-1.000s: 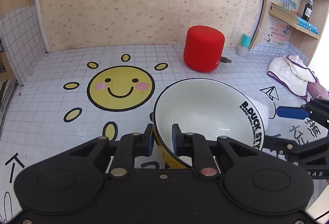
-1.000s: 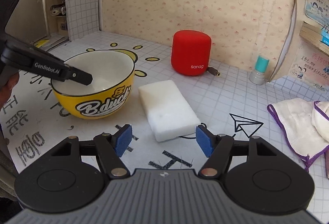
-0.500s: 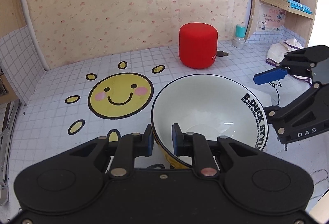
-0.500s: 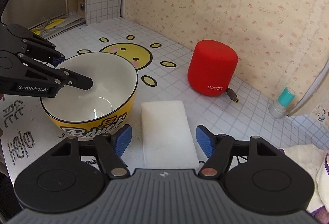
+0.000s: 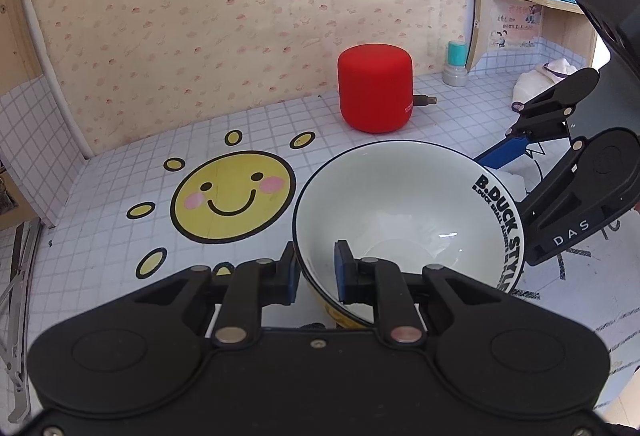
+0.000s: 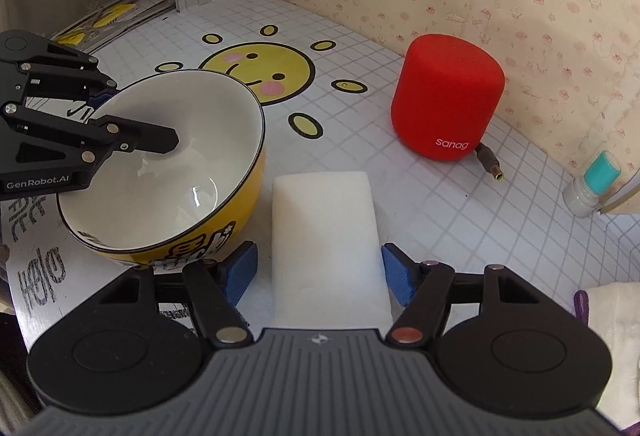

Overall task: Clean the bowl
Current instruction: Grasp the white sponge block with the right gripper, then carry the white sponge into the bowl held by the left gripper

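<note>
Tabletop (image 6: pixel 400 196): left gripper (image 5: pixel 316 276) stays clamped on bowl (image 5: pixel 400 204) rim; right gripper (image 6: pixel 320 272), unclenched, has moved astride sponge (image 6: pixel 324 228), closing.

The bowl (image 6: pixel 168 172) is showing a yellow outside with black-and-white lettering and a glossy white inside ringed in black, while a plain white sponge (image 6: pixel 326 236) is lying between blue-padded fingers (image 6: pixel 242 268). Beyond the fingertips, a red speaker (image 6: pixel 448 98) is standing on a white grid-patterned mat (image 6: pixel 400 188) bearing a yellow smiling sun (image 5: pixel 232 196).
</note>
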A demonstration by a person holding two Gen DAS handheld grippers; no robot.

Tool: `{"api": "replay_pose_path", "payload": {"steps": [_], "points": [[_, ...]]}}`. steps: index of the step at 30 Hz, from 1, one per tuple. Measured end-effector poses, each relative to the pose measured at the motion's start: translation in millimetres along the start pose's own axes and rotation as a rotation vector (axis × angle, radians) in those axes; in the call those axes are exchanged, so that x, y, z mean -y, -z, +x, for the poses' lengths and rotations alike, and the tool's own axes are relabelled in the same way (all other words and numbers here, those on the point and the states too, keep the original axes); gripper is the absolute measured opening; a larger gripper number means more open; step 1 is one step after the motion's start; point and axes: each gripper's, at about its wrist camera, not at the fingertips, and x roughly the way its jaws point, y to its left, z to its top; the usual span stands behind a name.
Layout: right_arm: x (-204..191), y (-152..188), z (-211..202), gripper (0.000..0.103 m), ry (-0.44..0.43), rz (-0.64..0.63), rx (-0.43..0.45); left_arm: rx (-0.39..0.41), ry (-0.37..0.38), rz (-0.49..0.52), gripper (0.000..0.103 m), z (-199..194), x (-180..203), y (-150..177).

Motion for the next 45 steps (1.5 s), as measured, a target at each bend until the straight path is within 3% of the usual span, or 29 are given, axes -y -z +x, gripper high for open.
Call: {"api": "replay_pose_path", "payload": {"steps": [3, 14, 30, 40, 45], "points": [[3.2, 1.2, -1.1, 0.059, -0.021, 0.024, 0.001, 0.002, -0.002, 0.005, 0.019, 0.1, 0.2, 0.1], [9.7, 1.3, -2.1, 0.058, -0.041, 0.073, 0.004, 0.008, -0.008, 0.005, 0.020, -0.4, 2.8, -0.2], [16.6, -4.1, -27.9, 0.057, 0.081, 0.086, 0.095, 0.016, -0.007, 0.002, 0.020, -0.3, 2.5, 0.3], [-4.5, -20.7, -63.7, 0.057, 0.143, 0.026, 0.236, 0.018, 0.007, 0.002, 0.020, 0.9, -3.1, -0.4], [-26.6, -28.1, -63.4, 0.057, 0.148, -0.065, 0.222, 0.020, 0.009, 0.007, 0.020, 1.1, -3.1, -0.9]]}}
